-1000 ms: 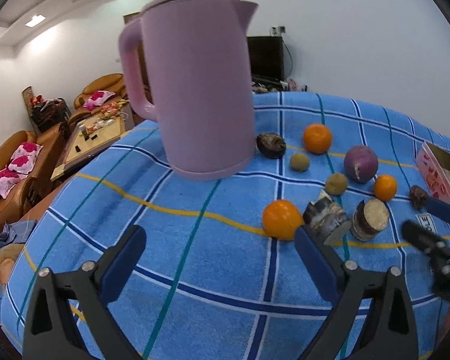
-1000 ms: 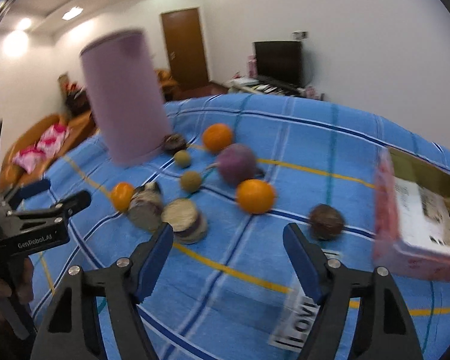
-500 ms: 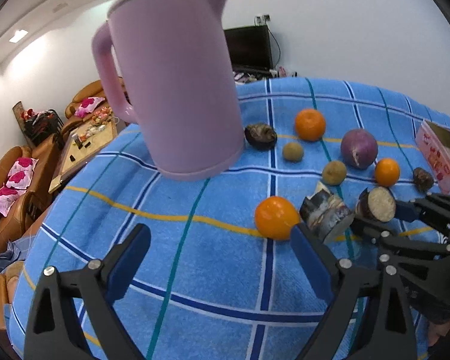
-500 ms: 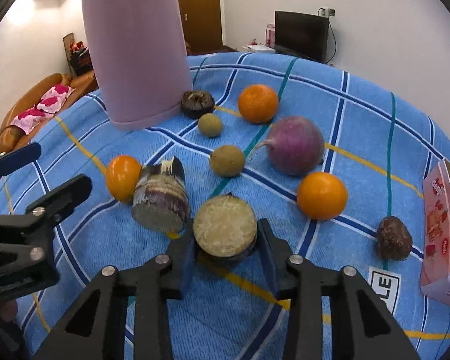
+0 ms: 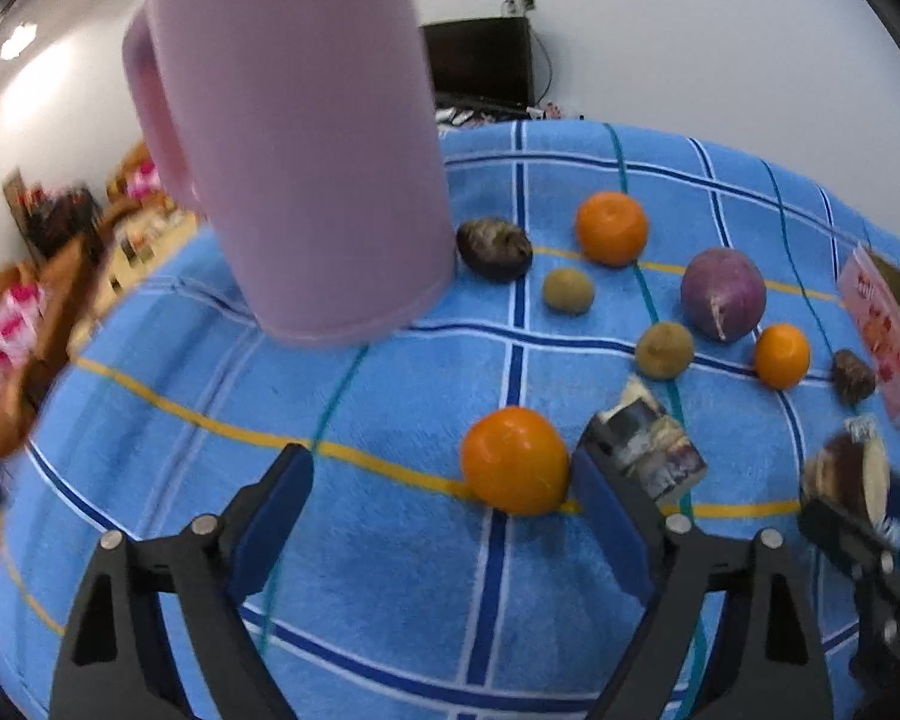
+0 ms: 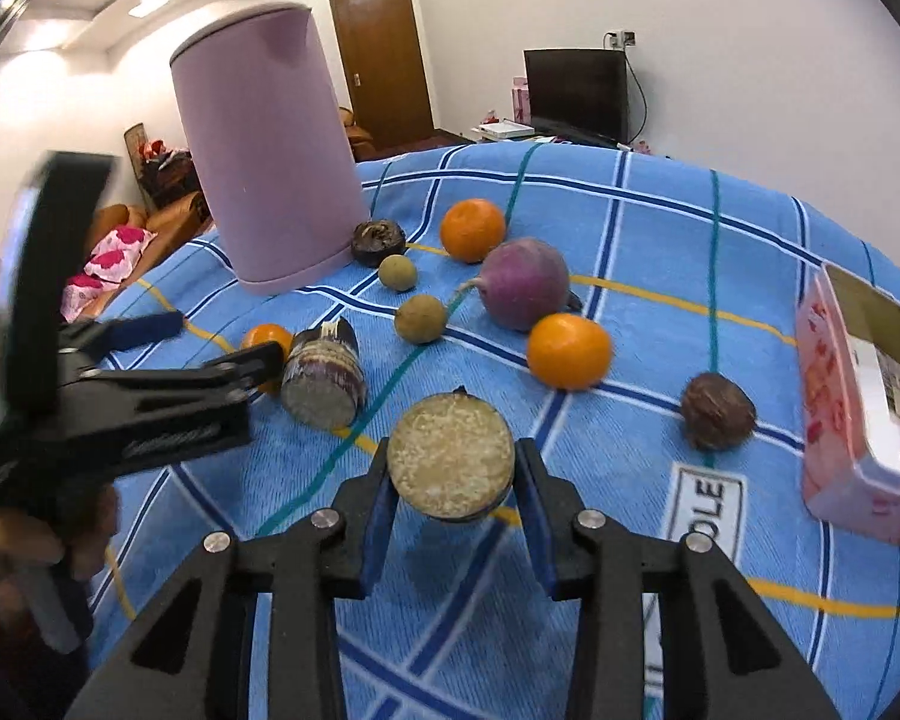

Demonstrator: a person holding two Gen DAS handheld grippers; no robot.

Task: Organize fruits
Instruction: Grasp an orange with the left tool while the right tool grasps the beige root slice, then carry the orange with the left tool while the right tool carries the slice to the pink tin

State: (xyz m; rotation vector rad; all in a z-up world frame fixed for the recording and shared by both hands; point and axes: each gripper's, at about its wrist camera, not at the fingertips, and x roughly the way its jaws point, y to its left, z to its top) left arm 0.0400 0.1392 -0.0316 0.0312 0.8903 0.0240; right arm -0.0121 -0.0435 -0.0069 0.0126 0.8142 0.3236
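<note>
My right gripper (image 6: pixel 450 483) is shut on a cut root piece (image 6: pixel 450 462) with dark skin and a pale round face, held just above the blue checked cloth (image 6: pixel 630 228). A second cut piece (image 6: pixel 324 381) lies on its side to the left. My left gripper (image 5: pixel 441 474) has wide jaws that are closing. An orange (image 5: pixel 515 459) sits between the fingertips, close to the right finger, and the pads do not press it. Farther back lie two more oranges (image 6: pixel 473 229) (image 6: pixel 568 350), a purple turnip (image 6: pixel 525 285), two small brown-green fruits (image 6: pixel 420 317) and dark wrinkled fruits (image 6: pixel 717 411).
A tall pink kettle (image 5: pixel 294 138) stands on the cloth at the back left, with a dark fruit (image 5: pixel 493 247) against its base. A pink carton (image 6: pixel 858 396) lies at the right edge. A person's hand (image 6: pixel 30 546) holds the left gripper. Sofas stand beyond the table.
My right gripper closed on the pale-faced cut piece and lifted it off the cloth. My left gripper moved forward to the near orange and its jaws narrowed a little.
</note>
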